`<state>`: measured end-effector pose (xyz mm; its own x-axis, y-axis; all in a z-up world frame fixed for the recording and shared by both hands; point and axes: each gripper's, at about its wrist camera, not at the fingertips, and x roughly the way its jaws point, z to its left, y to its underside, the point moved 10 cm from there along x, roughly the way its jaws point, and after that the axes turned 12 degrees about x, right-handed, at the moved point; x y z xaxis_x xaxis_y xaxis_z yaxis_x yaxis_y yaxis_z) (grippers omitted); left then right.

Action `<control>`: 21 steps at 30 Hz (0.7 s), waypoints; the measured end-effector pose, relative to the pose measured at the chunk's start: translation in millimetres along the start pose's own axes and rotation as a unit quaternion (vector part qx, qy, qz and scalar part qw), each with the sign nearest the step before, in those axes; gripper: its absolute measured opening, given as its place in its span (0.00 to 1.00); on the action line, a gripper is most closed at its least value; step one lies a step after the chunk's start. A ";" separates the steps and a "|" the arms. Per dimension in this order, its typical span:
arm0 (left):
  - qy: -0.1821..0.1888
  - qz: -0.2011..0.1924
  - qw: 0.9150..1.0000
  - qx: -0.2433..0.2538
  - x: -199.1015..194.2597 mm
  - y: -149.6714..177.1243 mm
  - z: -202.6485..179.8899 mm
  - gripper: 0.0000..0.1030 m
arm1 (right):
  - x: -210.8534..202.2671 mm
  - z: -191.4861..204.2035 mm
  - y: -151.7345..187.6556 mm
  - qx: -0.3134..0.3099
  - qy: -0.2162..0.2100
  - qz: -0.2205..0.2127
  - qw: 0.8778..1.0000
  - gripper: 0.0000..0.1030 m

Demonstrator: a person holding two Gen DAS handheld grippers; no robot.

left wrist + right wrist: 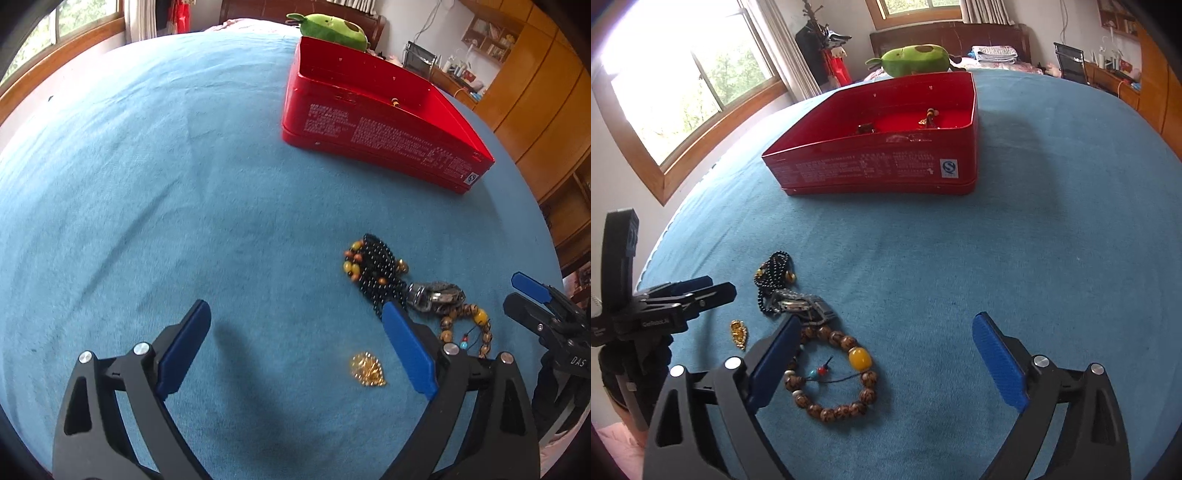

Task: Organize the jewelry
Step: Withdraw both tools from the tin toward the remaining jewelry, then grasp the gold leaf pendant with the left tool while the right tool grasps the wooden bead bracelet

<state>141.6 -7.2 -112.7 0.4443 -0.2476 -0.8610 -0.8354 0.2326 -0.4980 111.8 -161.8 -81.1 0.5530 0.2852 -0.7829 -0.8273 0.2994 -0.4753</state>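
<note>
On the blue cloth lies a heap of jewelry: a black bead necklace (376, 269) (775, 273), a metal watch (437, 295) (801, 306), a wooden bead bracelet (831, 376) (469, 328) with a yellow bead, and a small gold pendant (367, 369) (738, 332). My left gripper (295, 308) is open; the pendant lies between its fingers, near the right one, untouched. My right gripper (886, 321) is open wide, its left finger over the bracelet's edge and nothing gripped. The red box (369, 122) (886, 162) stands beyond, with a few pieces inside.
A green plush toy (916, 59) lies behind the box. The two grippers hang close side by side over the heap: the right gripper (517, 291) shows at the left wrist view's right edge. Windows and wooden cabinets surround the bed.
</note>
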 end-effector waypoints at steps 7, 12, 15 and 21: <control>0.054 0.008 0.998 -0.006 -13.1 22.4 -16.2 0.91 | -5.2 5.7 22.4 0.020 -0.045 0.030 0.998 0.93; 0.027 0.004 0.999 0.020 -20.1 30.6 -24.7 0.91 | -13.8 7.5 30.2 0.022 -0.051 0.024 0.998 0.91; 0.012 0.007 1.000 0.028 -19.5 33.1 -27.0 0.91 | -19.6 8.2 32.4 0.018 -0.051 0.020 0.998 0.84; 0.031 0.052 0.998 -0.001 -6.9 29.0 -34.4 0.74 | -23.4 12.9 35.5 0.003 -0.052 0.022 0.998 0.75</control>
<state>103.2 -31.1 -117.7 0.3342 -0.2795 -0.9001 -0.8768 0.2580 -0.4057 70.8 -146.0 -74.5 0.5232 0.3905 -0.7575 -0.8508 0.2903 -0.4380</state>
